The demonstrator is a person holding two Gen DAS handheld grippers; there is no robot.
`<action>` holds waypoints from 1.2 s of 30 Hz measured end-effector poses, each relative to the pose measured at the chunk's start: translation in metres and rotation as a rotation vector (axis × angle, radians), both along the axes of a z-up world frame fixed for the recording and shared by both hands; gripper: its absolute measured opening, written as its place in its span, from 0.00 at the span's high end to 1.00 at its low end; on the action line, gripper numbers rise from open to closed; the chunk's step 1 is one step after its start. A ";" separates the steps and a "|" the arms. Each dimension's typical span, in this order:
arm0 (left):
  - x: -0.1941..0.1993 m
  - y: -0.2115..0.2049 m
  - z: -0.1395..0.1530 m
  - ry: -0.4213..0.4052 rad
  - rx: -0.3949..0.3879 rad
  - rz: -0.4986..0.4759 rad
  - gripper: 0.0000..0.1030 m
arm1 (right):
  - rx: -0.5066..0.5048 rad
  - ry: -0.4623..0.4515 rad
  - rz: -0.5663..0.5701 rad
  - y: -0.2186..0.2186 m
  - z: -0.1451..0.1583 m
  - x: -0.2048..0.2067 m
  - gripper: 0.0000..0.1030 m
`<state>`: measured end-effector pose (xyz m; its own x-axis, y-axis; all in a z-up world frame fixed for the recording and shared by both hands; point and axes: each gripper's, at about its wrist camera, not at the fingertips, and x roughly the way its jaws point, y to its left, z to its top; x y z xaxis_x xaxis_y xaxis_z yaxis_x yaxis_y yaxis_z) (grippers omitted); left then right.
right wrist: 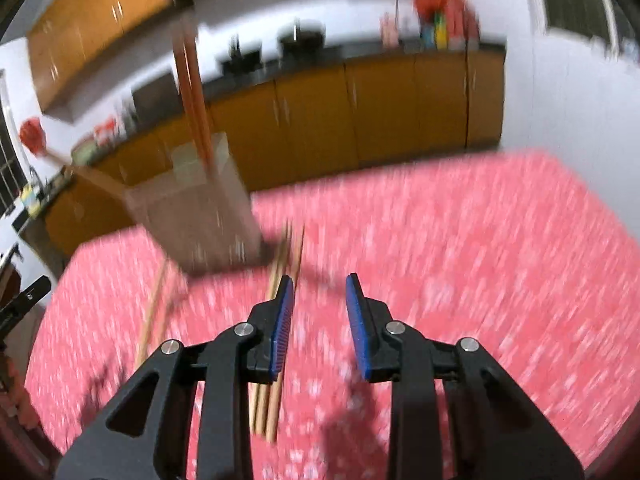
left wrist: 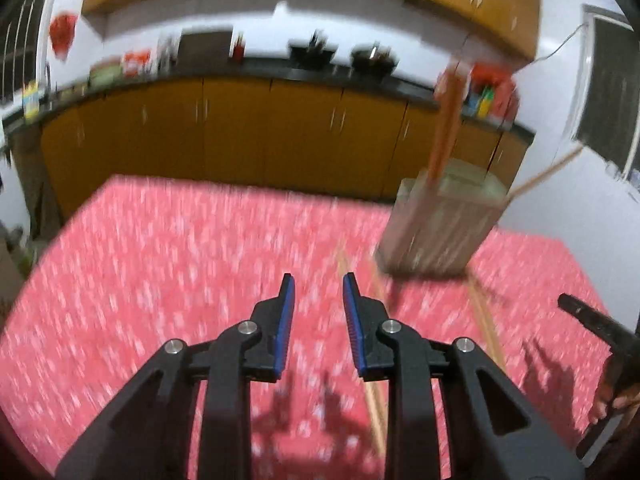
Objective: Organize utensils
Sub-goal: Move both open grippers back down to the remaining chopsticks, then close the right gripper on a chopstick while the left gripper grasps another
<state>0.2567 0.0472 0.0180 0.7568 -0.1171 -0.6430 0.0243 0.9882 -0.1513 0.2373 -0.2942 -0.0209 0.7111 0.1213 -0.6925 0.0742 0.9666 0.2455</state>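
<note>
Both views are blurred. A square translucent utensil holder (left wrist: 440, 224) (right wrist: 196, 216) stands on the red patterned tablecloth (left wrist: 160, 280) with reddish-brown chopsticks (left wrist: 446, 120) (right wrist: 192, 92) upright in it. Pale wooden chopsticks (left wrist: 376, 400) (right wrist: 266, 408) lie on the cloth in front of it; another pair (left wrist: 486, 328) (right wrist: 154, 312) lies beside them. My left gripper (left wrist: 319, 284) hangs open above the cloth, the chopsticks passing under its right finger. My right gripper (right wrist: 319, 284) is open too, and the chopsticks run under its left finger. Nothing sits between either pair of pads.
A hand with the right gripper's black body (left wrist: 592, 320) shows at the left wrist view's right edge. Yellow-brown base cabinets (left wrist: 240, 128) under a dark counter (left wrist: 320, 70) with pots and jars stand behind the table. A white wall (right wrist: 560, 100) is on the right.
</note>
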 end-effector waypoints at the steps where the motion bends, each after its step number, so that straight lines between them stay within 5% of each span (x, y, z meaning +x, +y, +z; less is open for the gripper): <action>1: 0.001 0.001 -0.009 0.030 -0.012 0.002 0.75 | 0.009 0.023 0.012 0.004 -0.008 0.002 0.76; 7: -0.002 0.004 -0.050 0.135 -0.057 0.002 0.75 | -0.001 0.093 0.083 0.038 -0.043 0.010 0.81; 15: 0.002 -0.006 -0.059 0.164 -0.077 -0.033 0.75 | -0.110 0.112 0.082 0.047 -0.055 0.014 0.92; 22: 0.007 -0.027 -0.068 0.192 -0.094 -0.101 0.78 | -0.083 0.125 -0.081 0.007 -0.055 0.015 0.92; 36: 0.016 -0.058 -0.090 0.232 0.039 -0.124 0.91 | -0.143 0.106 -0.041 0.013 -0.057 0.009 0.92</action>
<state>0.2728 -0.0109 -0.0722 0.5696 -0.1713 -0.8038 0.1151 0.9850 -0.1284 0.2468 -0.2809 -0.0782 0.6356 -0.0108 -0.7720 0.1321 0.9867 0.0949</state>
